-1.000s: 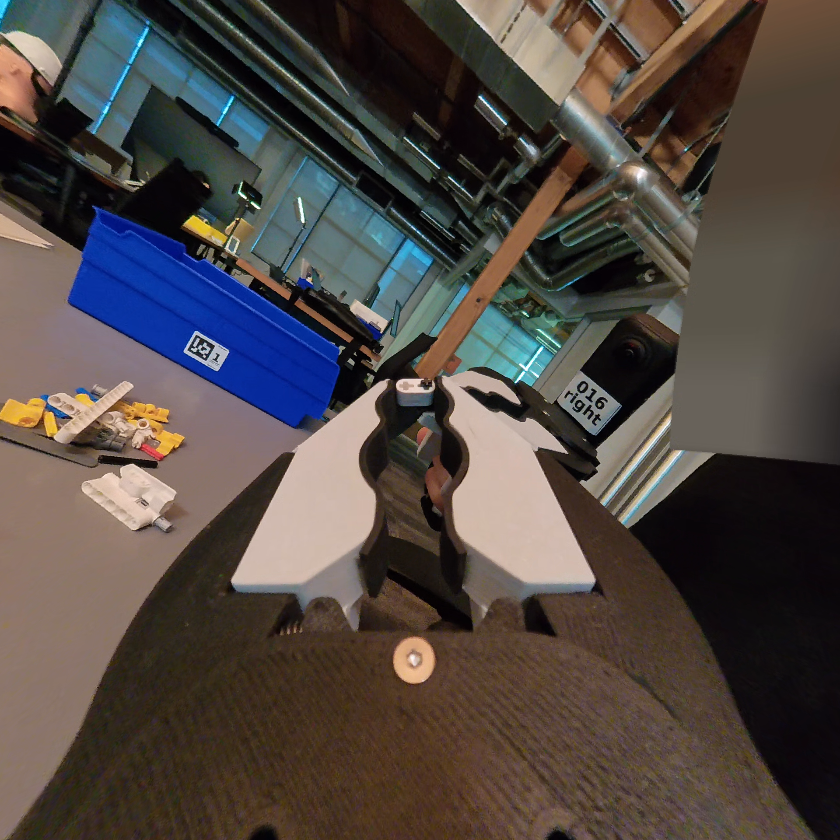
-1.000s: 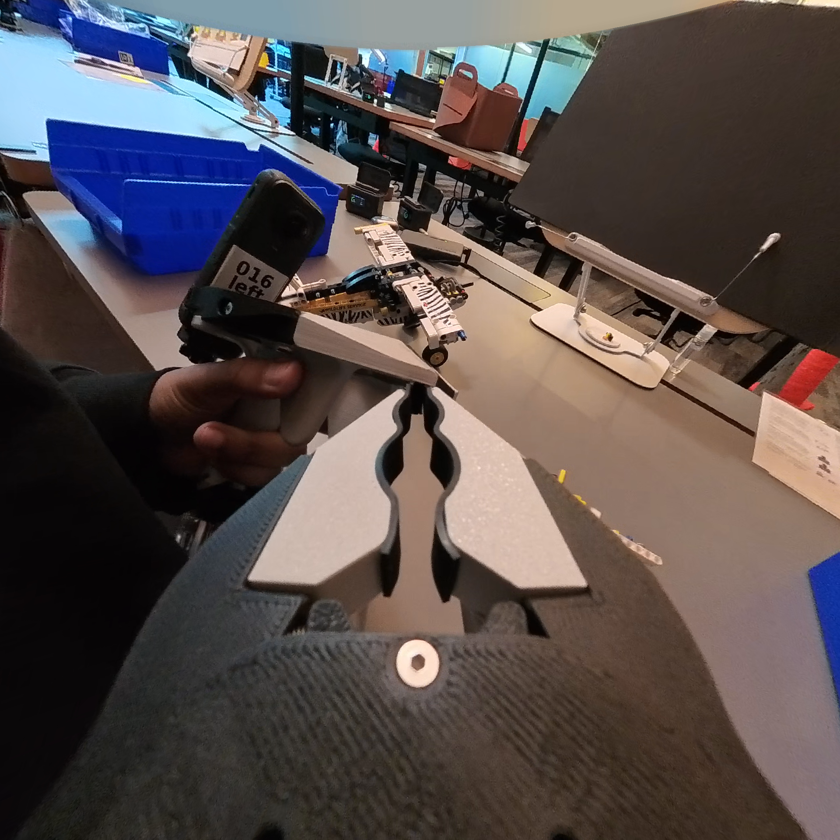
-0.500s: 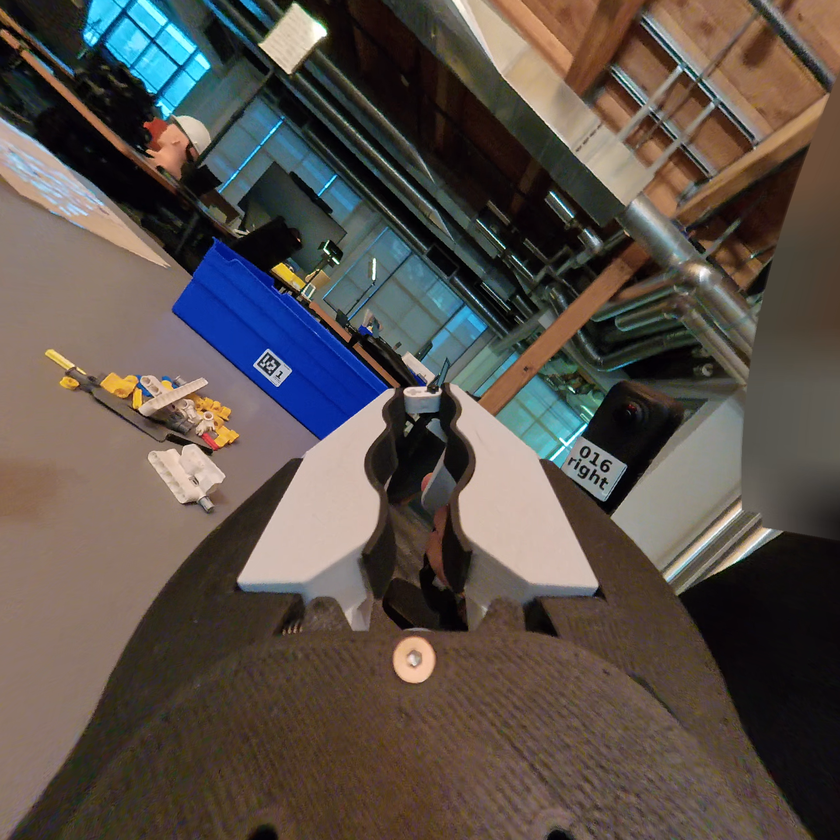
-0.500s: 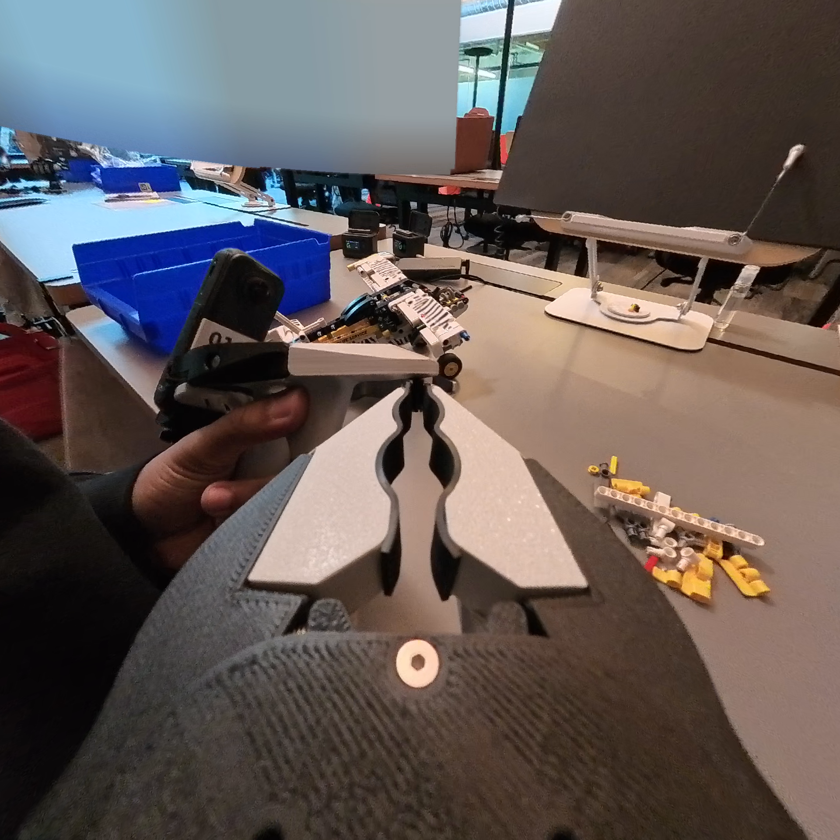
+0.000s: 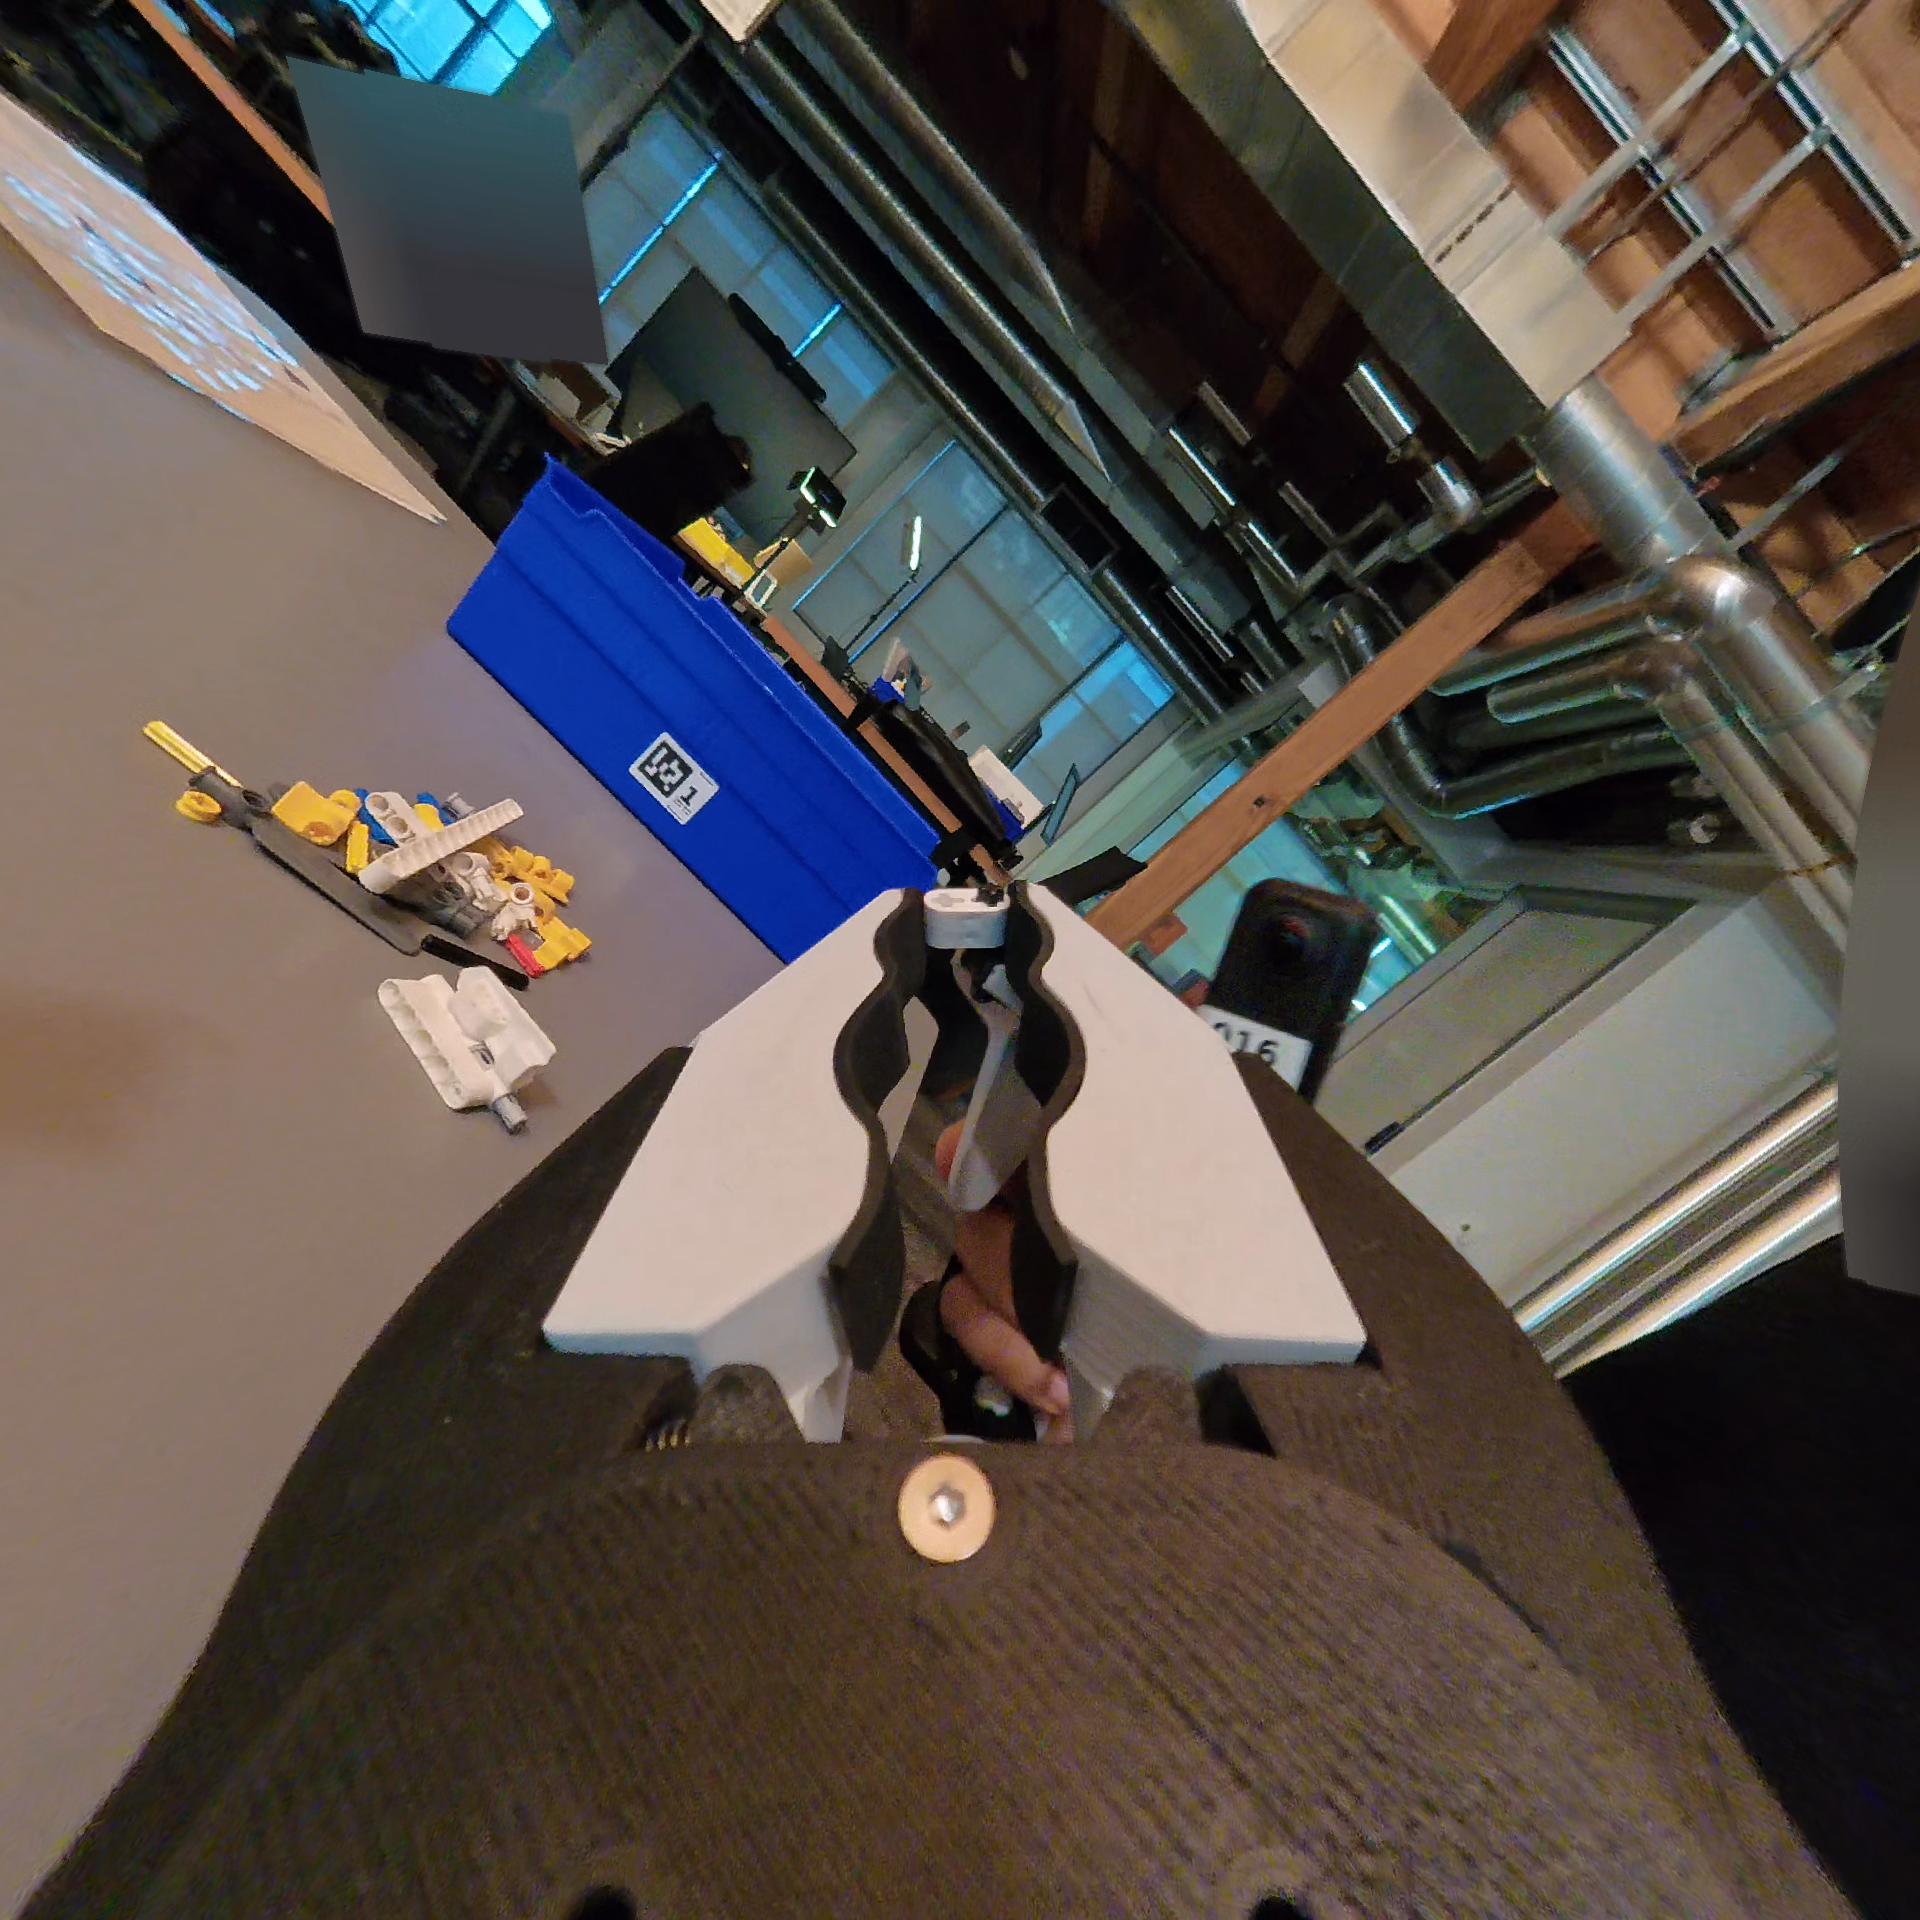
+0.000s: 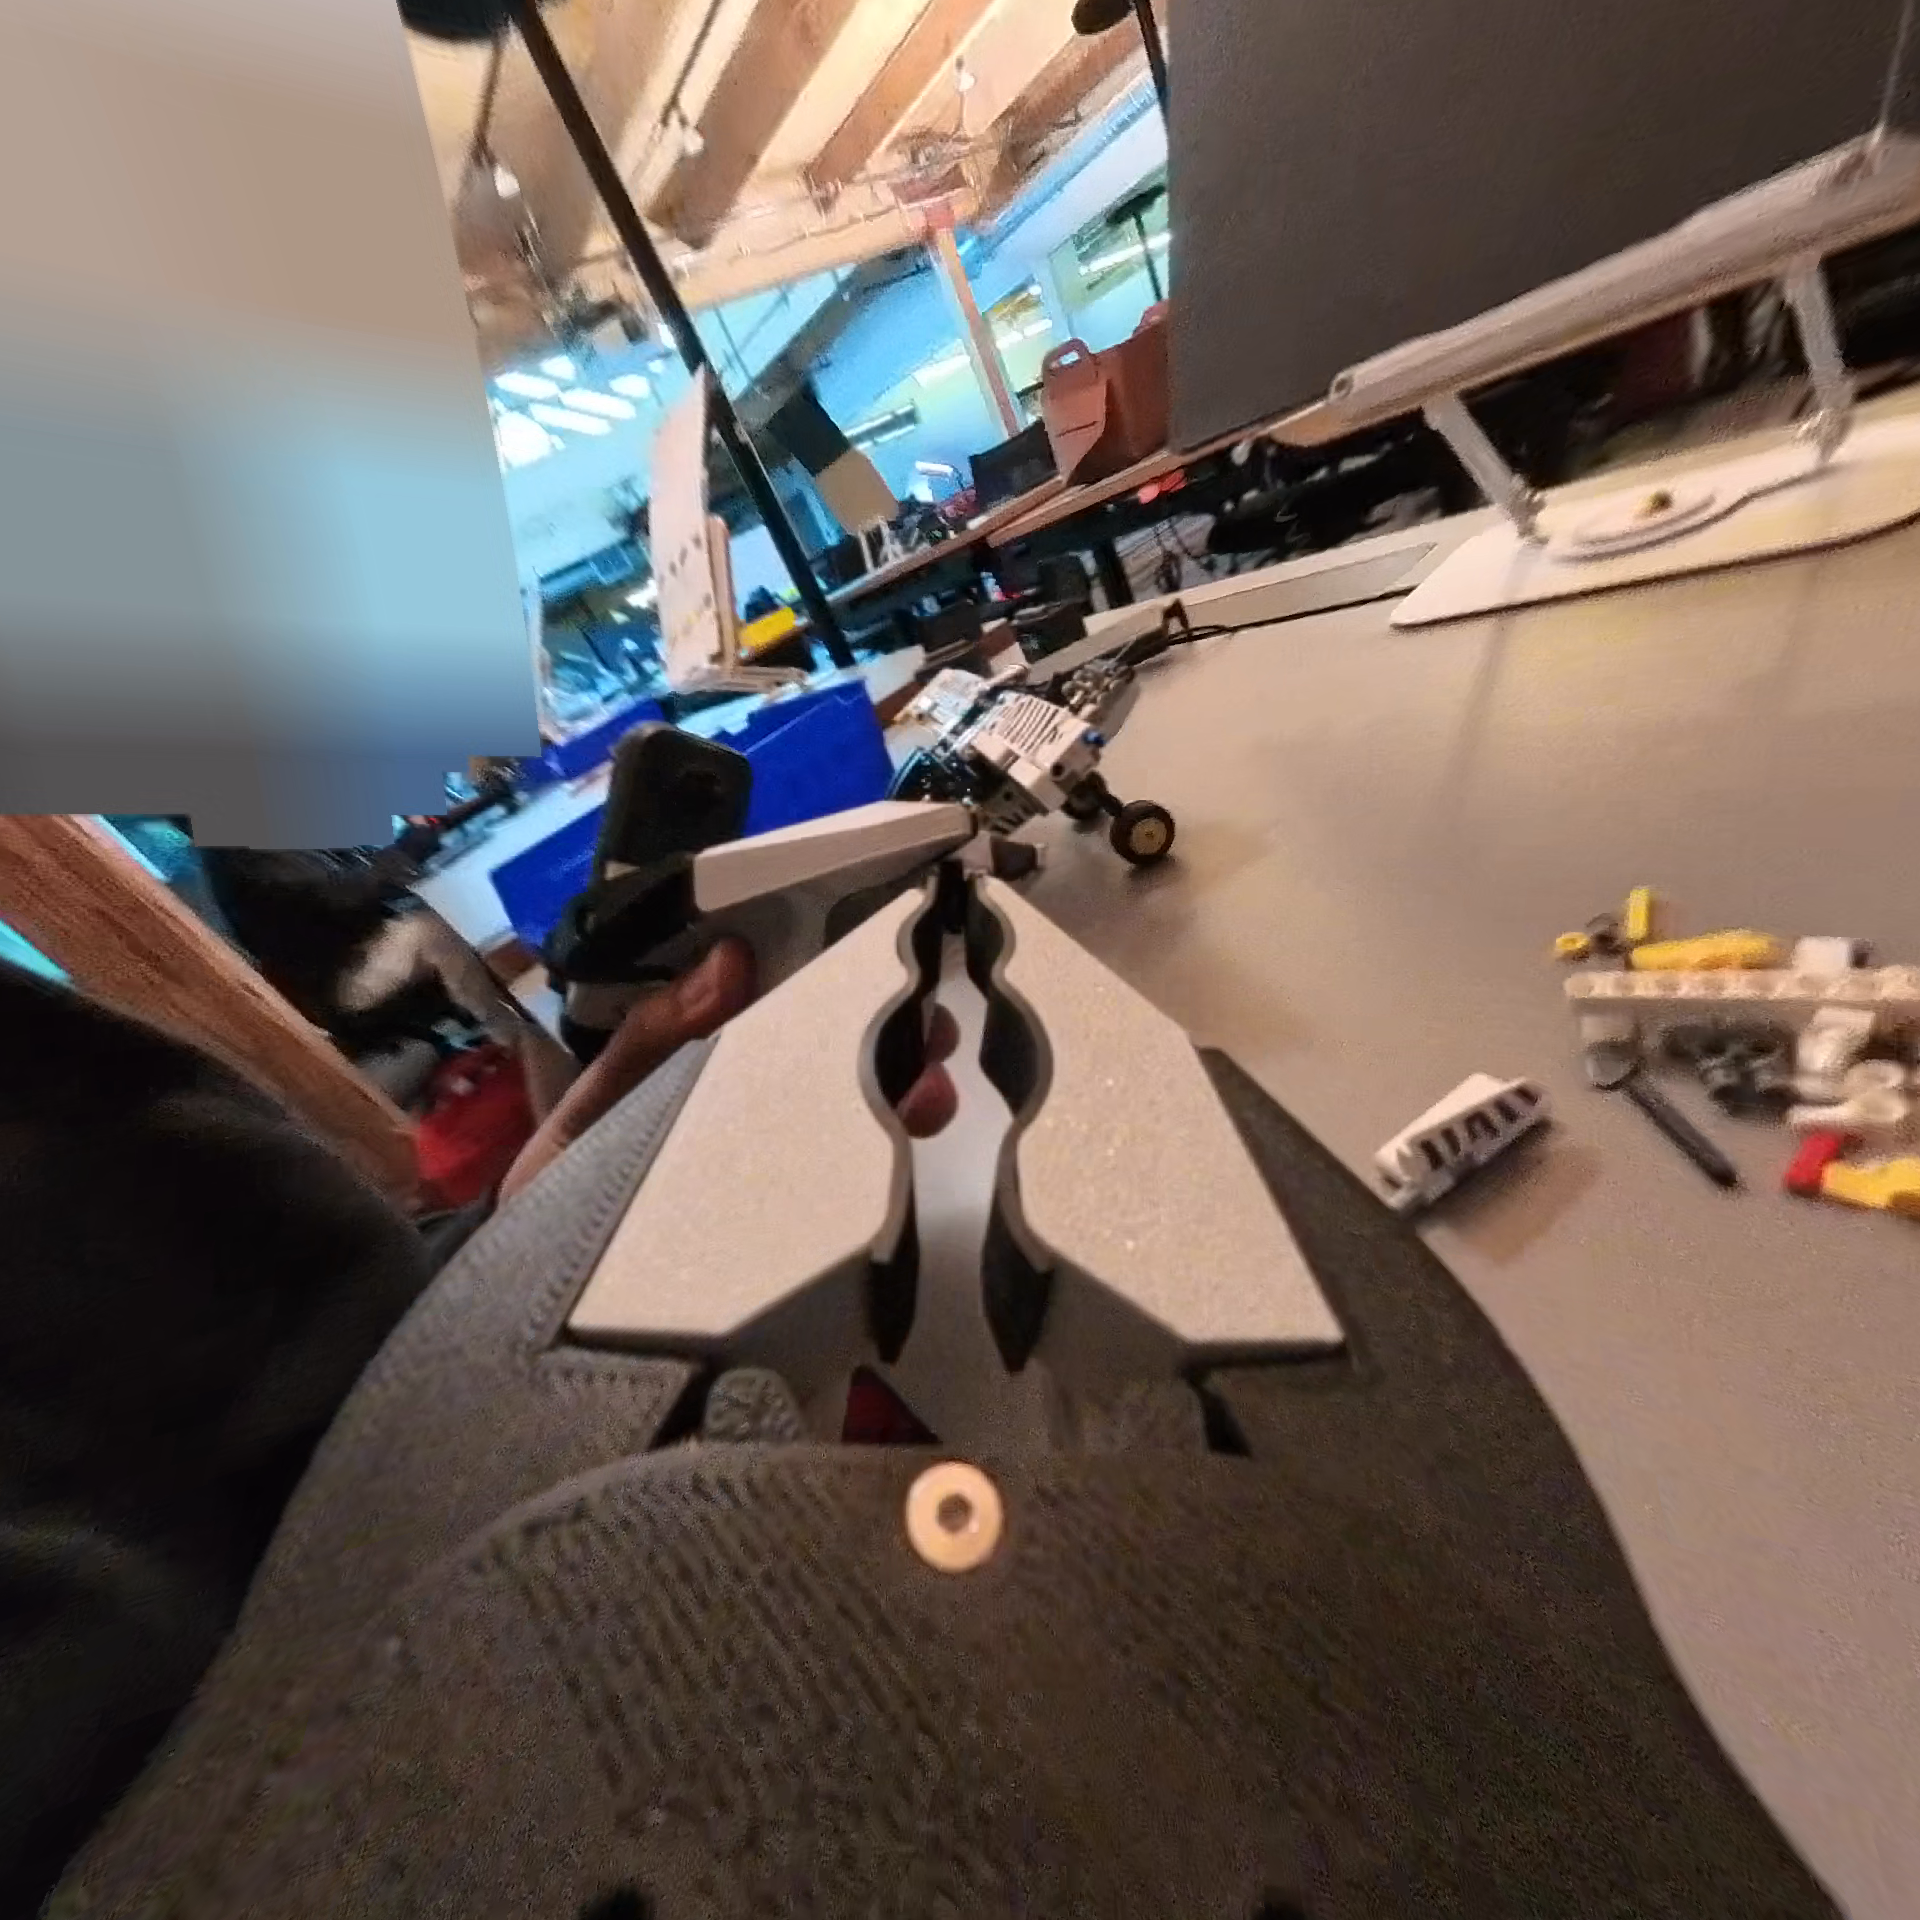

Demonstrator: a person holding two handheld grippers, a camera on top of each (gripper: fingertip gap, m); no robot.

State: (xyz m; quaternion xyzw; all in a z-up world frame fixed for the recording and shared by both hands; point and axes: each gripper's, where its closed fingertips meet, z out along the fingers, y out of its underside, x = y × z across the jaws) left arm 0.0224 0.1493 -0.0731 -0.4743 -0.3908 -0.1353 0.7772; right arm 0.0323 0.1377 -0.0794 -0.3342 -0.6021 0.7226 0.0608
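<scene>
My left gripper (image 5: 966,914) is shut on a small light-grey brick piece (image 5: 964,925) and holds it above the grey table (image 5: 208,1247). A small black part (image 5: 994,894) sits at the piece's right end. My right gripper (image 6: 951,894) is shut, with its tips right under the tip of the left gripper (image 6: 935,831). I cannot tell whether a small part sits between its pads. A hand (image 6: 665,1023) grips the left gripper's handle. The right gripper's black camera body (image 5: 1288,966) shows behind the left fingers.
A blue bin (image 5: 665,727) stands behind a pile of yellow, white and grey loose parts (image 5: 416,862) and a white sub-assembly (image 5: 468,1034). A built model vehicle with wheels (image 6: 1029,748) stands beyond the grippers. A monitor stand (image 6: 1662,520) is at the far right. The tips of both grippers are at nearly the same place.
Both grippers have tilted and swung together, tips still meeting. The left jaws have closed a little more on the grey piece. The right gripper has stayed shut.
</scene>
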